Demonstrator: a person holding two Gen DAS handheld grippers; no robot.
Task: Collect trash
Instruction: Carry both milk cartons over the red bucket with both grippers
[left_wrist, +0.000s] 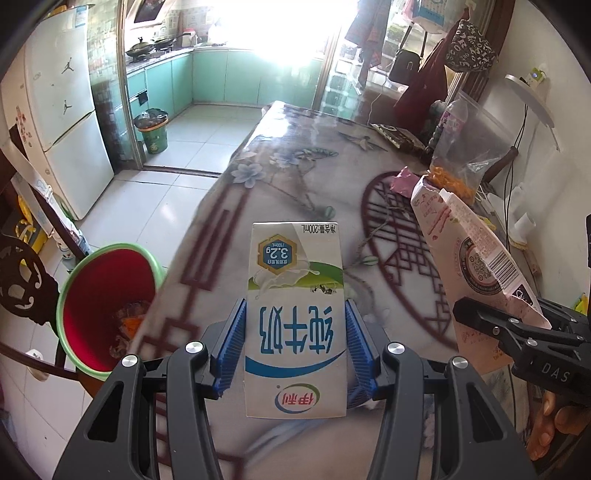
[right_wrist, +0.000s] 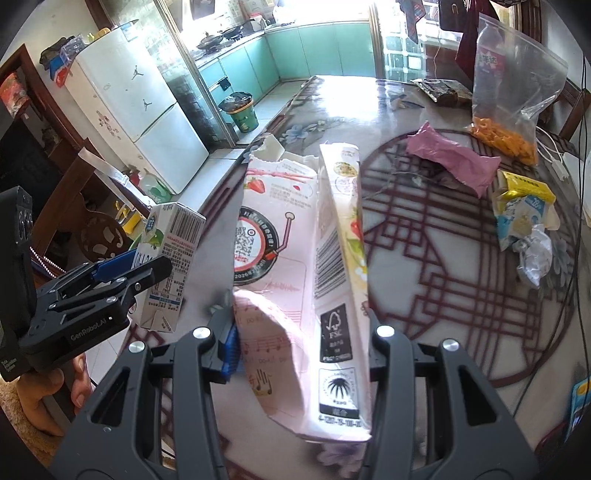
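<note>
My left gripper (left_wrist: 295, 343) is shut on a small white milk carton (left_wrist: 295, 314) with blue and green print, held above the table edge; the carton also shows in the right wrist view (right_wrist: 168, 258). My right gripper (right_wrist: 301, 343) is shut on a tall pink strawberry carton (right_wrist: 291, 258), torn open at the top; it also shows in the left wrist view (left_wrist: 476, 266), to the right of the milk carton. A red bin with a green rim (left_wrist: 107, 306) stands on the floor left of the table, with some trash inside.
On the patterned table (right_wrist: 424, 258) lie a pink wrapper (right_wrist: 454, 158), a crumpled yellow and blue carton (right_wrist: 524, 210), a clear bag of orange snacks (right_wrist: 509, 99) and a dark packet (right_wrist: 443, 90). A white fridge (left_wrist: 62, 122) and a green bucket (left_wrist: 153, 131) stand by the kitchen doorway.
</note>
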